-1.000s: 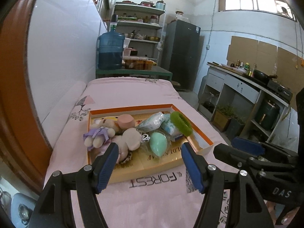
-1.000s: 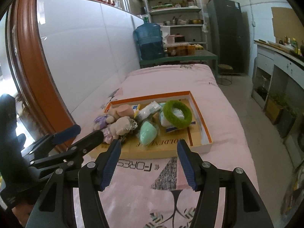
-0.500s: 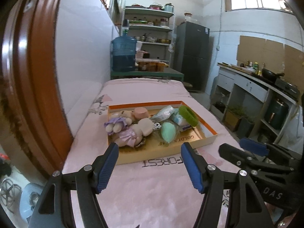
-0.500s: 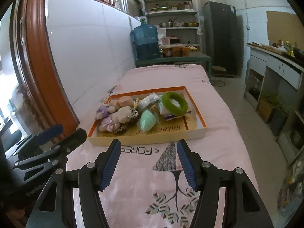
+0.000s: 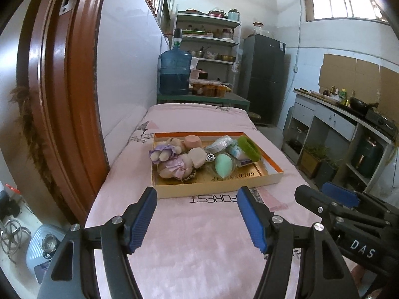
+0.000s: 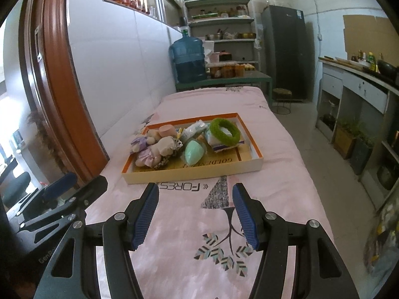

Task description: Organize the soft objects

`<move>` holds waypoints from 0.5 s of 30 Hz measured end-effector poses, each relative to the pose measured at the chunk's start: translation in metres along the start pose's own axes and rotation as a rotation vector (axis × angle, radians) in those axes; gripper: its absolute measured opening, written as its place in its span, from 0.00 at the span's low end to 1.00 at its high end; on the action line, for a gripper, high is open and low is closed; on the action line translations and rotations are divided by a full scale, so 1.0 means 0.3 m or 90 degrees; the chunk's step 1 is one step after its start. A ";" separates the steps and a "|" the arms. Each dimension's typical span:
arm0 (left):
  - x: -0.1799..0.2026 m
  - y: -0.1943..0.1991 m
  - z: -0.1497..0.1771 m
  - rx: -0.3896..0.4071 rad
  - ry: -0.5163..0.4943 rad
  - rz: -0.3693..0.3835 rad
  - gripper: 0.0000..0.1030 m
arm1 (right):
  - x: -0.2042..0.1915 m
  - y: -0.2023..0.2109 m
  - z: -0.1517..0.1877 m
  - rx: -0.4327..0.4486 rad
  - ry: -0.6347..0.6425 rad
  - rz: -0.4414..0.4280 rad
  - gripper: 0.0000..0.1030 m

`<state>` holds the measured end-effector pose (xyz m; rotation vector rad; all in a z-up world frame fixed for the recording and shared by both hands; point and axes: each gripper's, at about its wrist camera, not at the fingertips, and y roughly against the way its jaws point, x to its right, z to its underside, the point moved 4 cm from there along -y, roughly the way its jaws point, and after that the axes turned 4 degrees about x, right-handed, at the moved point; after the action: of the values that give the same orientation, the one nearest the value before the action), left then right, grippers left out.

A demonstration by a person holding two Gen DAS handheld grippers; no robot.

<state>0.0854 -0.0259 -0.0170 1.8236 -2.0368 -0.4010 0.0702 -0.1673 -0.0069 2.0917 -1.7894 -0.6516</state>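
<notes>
Both your left hand-held gripper [image 5: 197, 215] and right hand-held gripper [image 6: 195, 211] hang spread and empty over the bed [image 6: 279, 199], with the soft toys [image 6: 154, 149] heaped in the tray [image 6: 194, 173] at twelve o'clock, fitting either sorting finished or sorting ahead.

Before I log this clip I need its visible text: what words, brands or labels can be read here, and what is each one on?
"FOREST", seen upside down, on the pink cover in front of the box.
"GOLDEN", with further letters hidden, printed on the box floor.
"DAS", on the right gripper body in the left wrist view.
"Gen", cut off, on the left gripper body in the right wrist view.
Stove badge, fridge sticker and jar labels: too small to read.
</notes>
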 end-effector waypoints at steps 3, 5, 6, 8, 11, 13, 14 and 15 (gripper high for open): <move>0.004 0.024 0.005 0.005 -0.001 -0.005 0.65 | -0.004 0.013 0.004 0.001 0.004 0.002 0.61; 0.005 0.035 0.002 0.011 -0.005 -0.012 0.65 | -0.009 0.025 0.006 0.002 0.005 0.004 0.61; 0.006 0.040 0.002 0.014 -0.009 -0.017 0.65 | -0.012 0.033 0.007 0.001 0.005 0.007 0.61; 0.010 0.055 0.000 0.019 -0.017 -0.026 0.65 | -0.021 0.049 0.006 0.003 0.003 0.011 0.61; 0.002 0.059 0.000 0.014 -0.008 -0.027 0.65 | -0.038 0.072 0.011 0.012 0.010 0.023 0.61; -0.006 0.060 0.003 0.009 -0.003 -0.036 0.65 | -0.044 0.075 0.014 0.014 0.017 0.030 0.61; -0.010 0.061 0.004 0.007 -0.001 -0.041 0.65 | -0.048 0.076 0.016 0.015 0.018 0.032 0.61; -0.013 0.060 0.005 0.006 0.000 -0.046 0.65 | -0.050 0.078 0.018 0.015 0.018 0.033 0.61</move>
<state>0.0691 -0.0199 -0.0105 1.9068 -1.9811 -0.4118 0.0458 -0.1562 0.0026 2.0512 -1.8385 -0.5879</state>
